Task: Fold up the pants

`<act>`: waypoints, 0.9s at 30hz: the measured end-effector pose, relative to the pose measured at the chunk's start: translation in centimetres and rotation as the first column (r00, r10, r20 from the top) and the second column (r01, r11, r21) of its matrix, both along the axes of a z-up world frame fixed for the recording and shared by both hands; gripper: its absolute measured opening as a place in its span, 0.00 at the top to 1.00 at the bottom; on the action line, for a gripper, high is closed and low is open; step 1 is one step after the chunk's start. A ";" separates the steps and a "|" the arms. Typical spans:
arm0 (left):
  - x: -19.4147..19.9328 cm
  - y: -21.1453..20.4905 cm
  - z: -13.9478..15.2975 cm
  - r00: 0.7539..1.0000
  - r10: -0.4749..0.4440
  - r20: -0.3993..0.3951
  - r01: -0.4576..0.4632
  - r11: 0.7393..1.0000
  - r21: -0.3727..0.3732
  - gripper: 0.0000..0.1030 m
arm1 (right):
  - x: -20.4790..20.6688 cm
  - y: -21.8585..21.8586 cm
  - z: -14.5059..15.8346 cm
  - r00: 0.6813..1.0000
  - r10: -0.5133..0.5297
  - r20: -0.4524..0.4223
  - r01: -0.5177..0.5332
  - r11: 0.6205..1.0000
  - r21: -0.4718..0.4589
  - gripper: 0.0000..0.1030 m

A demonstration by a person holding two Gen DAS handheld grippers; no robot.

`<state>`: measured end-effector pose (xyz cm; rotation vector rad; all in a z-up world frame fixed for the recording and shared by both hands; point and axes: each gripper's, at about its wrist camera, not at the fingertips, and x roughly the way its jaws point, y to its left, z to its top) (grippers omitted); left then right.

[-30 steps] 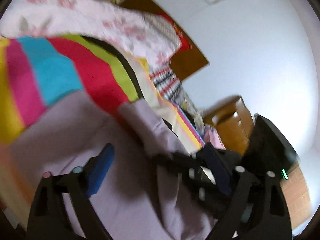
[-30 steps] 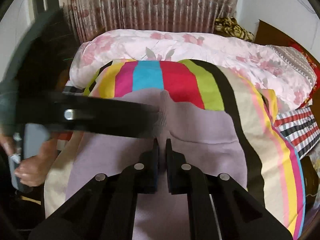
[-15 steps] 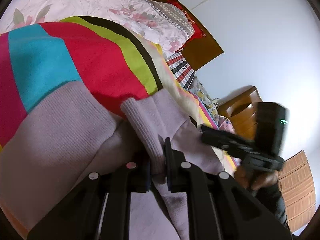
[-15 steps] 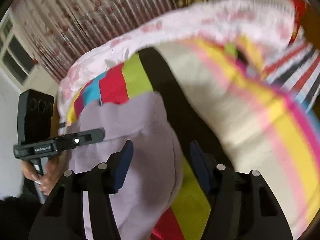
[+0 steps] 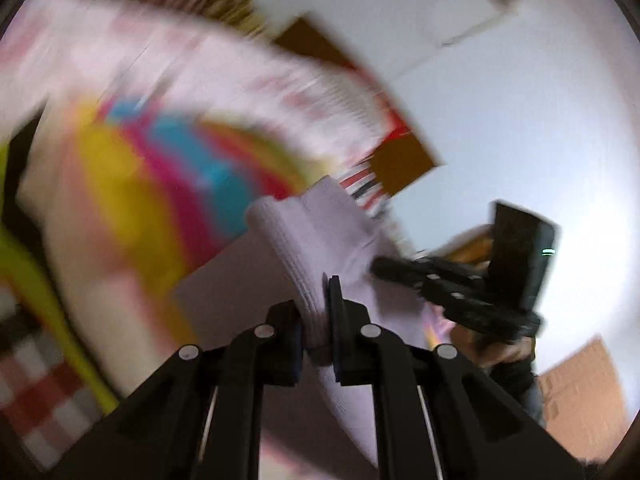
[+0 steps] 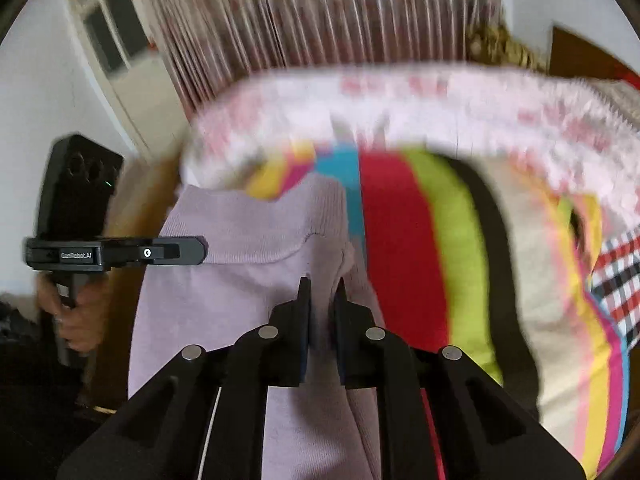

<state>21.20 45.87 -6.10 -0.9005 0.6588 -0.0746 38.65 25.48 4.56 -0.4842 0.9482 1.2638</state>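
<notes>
Lilac knit pants lie on a striped blanket on a bed. My right gripper is shut on a raised fold of the pants near their right edge. In the left wrist view my left gripper is shut on a thick ribbed edge of the pants, which stands up between its fingers. The right gripper shows there at the right, its tip against the same cloth. The left gripper shows from the side in the right wrist view, over the pants' left part. Both views are motion-blurred.
A pink floral quilt is bunched along the far side of the bed before a patterned curtain. A brown headboard stands by the white wall. A checked cloth lies at the bed's right. A hand grips the left tool.
My left gripper went from open to shut on the pants' ribbed edge and swung sideways with it. My right gripper opened, shifted, then shut again on the lilac cloth.
</notes>
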 end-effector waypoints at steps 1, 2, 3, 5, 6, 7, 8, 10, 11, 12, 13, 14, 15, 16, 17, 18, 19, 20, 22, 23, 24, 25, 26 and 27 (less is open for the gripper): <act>0.8 0.5 -3.0 0.997 -0.001 -0.073 -0.001 1.000 -0.027 0.90 | -0.1 1.3 -2.4 1.000 0.000 0.000 0.000 0.998 -0.067 0.89; 1.4 0.7 -5.5 0.992 -0.005 -0.122 0.001 0.999 -0.035 0.90 | -0.2 1.9 -4.2 1.000 -0.006 0.000 0.006 0.994 -0.110 0.89; 1.3 0.9 -6.7 0.994 -0.008 -0.109 0.001 0.998 -0.063 0.90 | -0.2 2.0 -5.2 1.000 -0.021 -0.011 0.019 0.994 -0.106 0.89; 0.8 1.3 -7.3 0.999 -0.003 -0.034 0.000 0.996 -0.095 0.89 | 0.6 0.7 -4.9 0.995 -0.067 -0.076 0.063 0.997 -0.043 0.89; 0.7 1.3 -7.1 1.000 -0.004 -0.020 0.002 0.996 -0.091 0.89 | 0.6 0.2 -4.5 0.993 -0.075 -0.086 0.073 0.997 -0.023 0.89; 0.7 1.2 -6.8 1.000 -0.003 -0.014 0.002 0.997 -0.077 0.89 | 0.3 0.1 -4.1 0.994 -0.078 -0.082 0.078 0.997 -0.011 0.89; 0.9 0.9 -6.4 1.000 -0.005 -0.015 0.004 0.999 -0.044 0.89 | 0.2 0.0 -3.7 0.994 -0.078 -0.070 0.077 0.997 -0.006 0.89; 1.6 0.4 -5.9 1.000 -0.007 -0.029 0.008 1.000 0.021 0.88 | 0.1 0.4 -3.9 0.996 -0.083 -0.044 0.081 0.996 -0.026 0.89; 1.9 0.4 -6.0 1.000 -0.005 -0.030 0.006 0.999 0.032 0.85 | 0.0 0.9 -4.5 0.995 -0.094 -0.023 0.092 0.994 -0.053 0.89; 2.1 0.4 -6.2 1.000 0.000 -0.027 0.001 0.999 0.036 0.85 | -0.3 1.0 -4.6 0.995 -0.097 -0.011 0.097 0.994 -0.055 0.89; 2.2 0.6 -6.2 1.000 0.003 -0.023 -0.002 0.999 0.036 0.85 | -0.4 1.1 -4.7 0.995 -0.100 -0.004 0.100 0.994 -0.048 0.89; 2.4 0.8 -6.3 1.000 0.004 -0.014 -0.004 1.000 0.031 0.85 | -0.4 0.9 -4.5 0.994 -0.107 0.008 0.107 0.993 -0.039 0.90; 1.9 0.3 -6.3 1.000 0.007 -0.010 -0.006 1.000 0.031 0.85 | -0.9 0.7 -3.9 0.993 -0.115 0.030 0.116 0.993 -0.014 0.90; 1.8 0.1 -6.1 1.000 0.009 -0.008 -0.009 0.999 0.038 0.85 | -1.2 0.3 -3.5 0.993 -0.114 0.039 0.114 0.993 0.002 0.90; 1.1 0.0 -5.8 1.000 0.013 -0.006 -0.012 0.998 0.065 0.84 | -1.4 0.3 -3.1 0.992 -0.114 0.049 0.113 0.993 0.022 0.90; 0.8 -0.3 -5.4 1.000 0.021 0.000 -0.021 0.994 0.104 0.84 | -1.5 0.1 -2.6 0.991 -0.124 0.058 0.122 0.992 0.042 0.90; -0.1 -0.5 -5.2 1.000 0.030 0.004 -0.030 0.993 0.117 0.85 | -1.6 0.1 -2.2 0.988 -0.133 0.083 0.129 0.990 0.048 0.90; -0.3 -0.6 -5.1 0.999 0.047 0.010 -0.048 0.991 0.123 0.86 | -1.7 0.1 -2.0 0.984 -0.131 0.118 0.126 0.991 0.044 0.90; -0.5 -0.6 -4.8 0.998 0.070 0.006 -0.070 0.989 0.127 0.86 | -2.0 0.3 -1.7 0.981 -0.122 0.148 0.117 0.992 0.037 0.90; -0.4 -0.7 -4.7 0.997 0.080 -0.005 -0.079 0.987 0.141 0.86 | -1.9 0.3 -1.7 0.983 -0.122 0.138 0.118 0.992 0.036 0.90; -0.3 -0.9 -4.8 0.995 0.093 -0.025 -0.088 0.983 0.163 0.86 | -1.5 0.6 -2.3 0.986 -0.123 0.114 0.123 0.992 0.010 0.90; -0.1 -1.0 -4.9 0.994 0.100 -0.036 -0.092 0.980 0.176 0.85 | -0.9 1.1 -3.4 0.988 -0.121 0.100 0.126 0.991 -0.045 0.87; 0.1 -1.0 -4.9 0.994 0.104 -0.043 -0.094 0.978 0.187 0.84 | -0.5 1.1 -4.2 0.988 -0.117 0.101 0.126 0.989 -0.081 0.74; 0.4 -1.1 -4.8 0.993 0.105 -0.052 -0.092 0.974 0.208 0.84 | -0.2 0.5 -4.2 0.987 -0.124 0.100 0.132 0.989 -0.072 0.62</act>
